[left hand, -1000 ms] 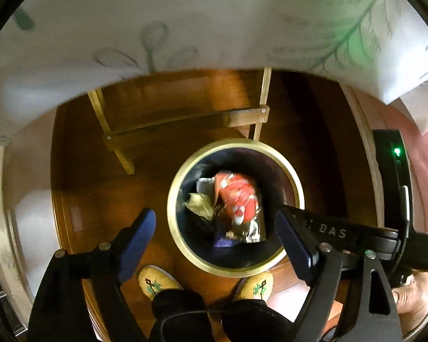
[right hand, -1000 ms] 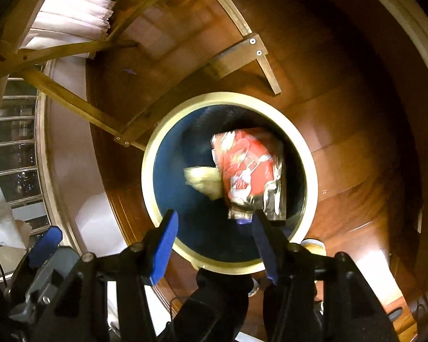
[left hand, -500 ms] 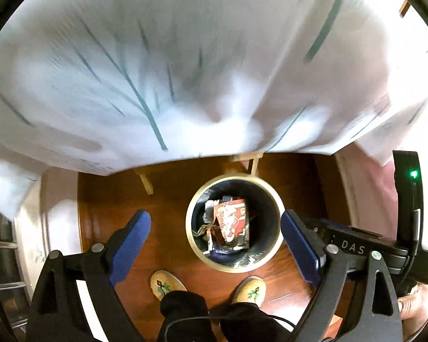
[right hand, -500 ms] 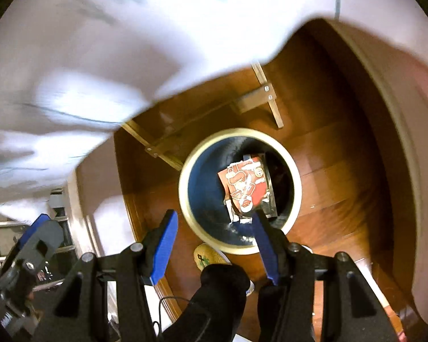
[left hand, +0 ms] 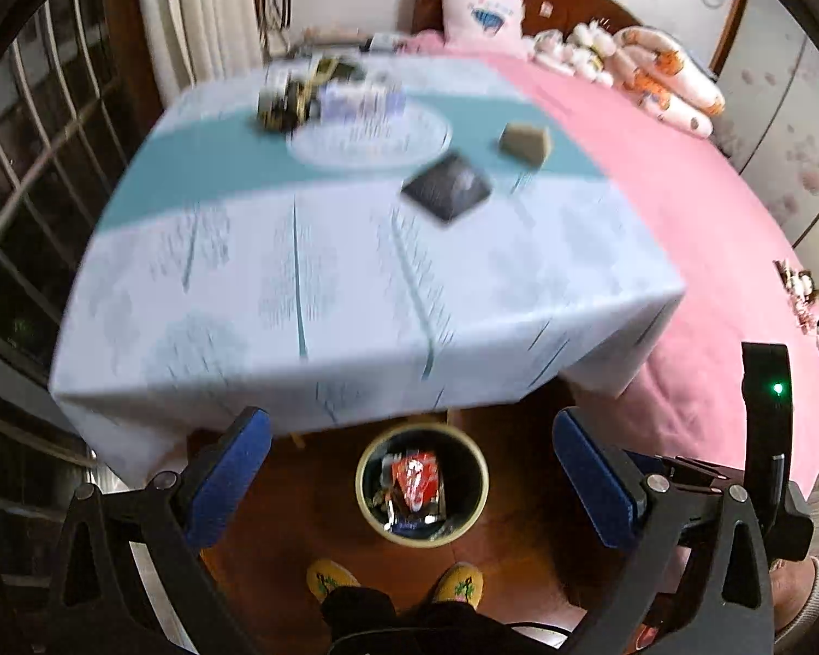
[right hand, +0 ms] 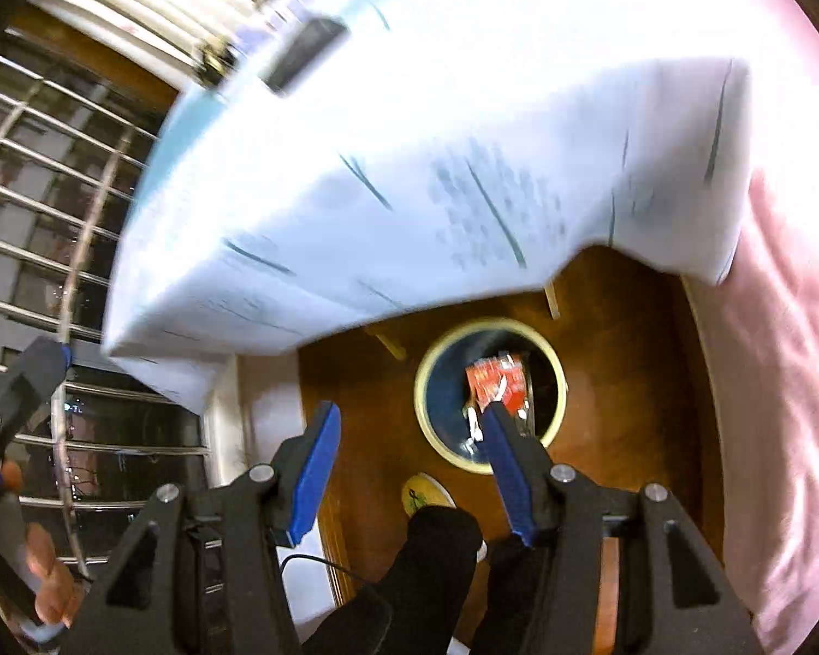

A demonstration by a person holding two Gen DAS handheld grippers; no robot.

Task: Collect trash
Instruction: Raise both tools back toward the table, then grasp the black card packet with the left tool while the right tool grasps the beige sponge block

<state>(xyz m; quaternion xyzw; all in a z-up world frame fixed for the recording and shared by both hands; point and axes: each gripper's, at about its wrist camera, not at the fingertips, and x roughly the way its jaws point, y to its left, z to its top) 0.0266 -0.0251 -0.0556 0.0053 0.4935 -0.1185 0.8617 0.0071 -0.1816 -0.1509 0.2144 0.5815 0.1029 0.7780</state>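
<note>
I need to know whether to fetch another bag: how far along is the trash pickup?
Done: a red wrapper and other scraps lie in the bin on the floor. In hand: nothing; the left gripper is opening with nothing between its pads, and the right gripper is empty too. Left: a dark packet, a tan piece and a blurred cluster sit on the table.

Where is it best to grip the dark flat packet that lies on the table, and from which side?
Probably the dark flat packet by its near corner, from above at the table's front edge: it lies flat, turned like a diamond, one corner toward us.
</note>
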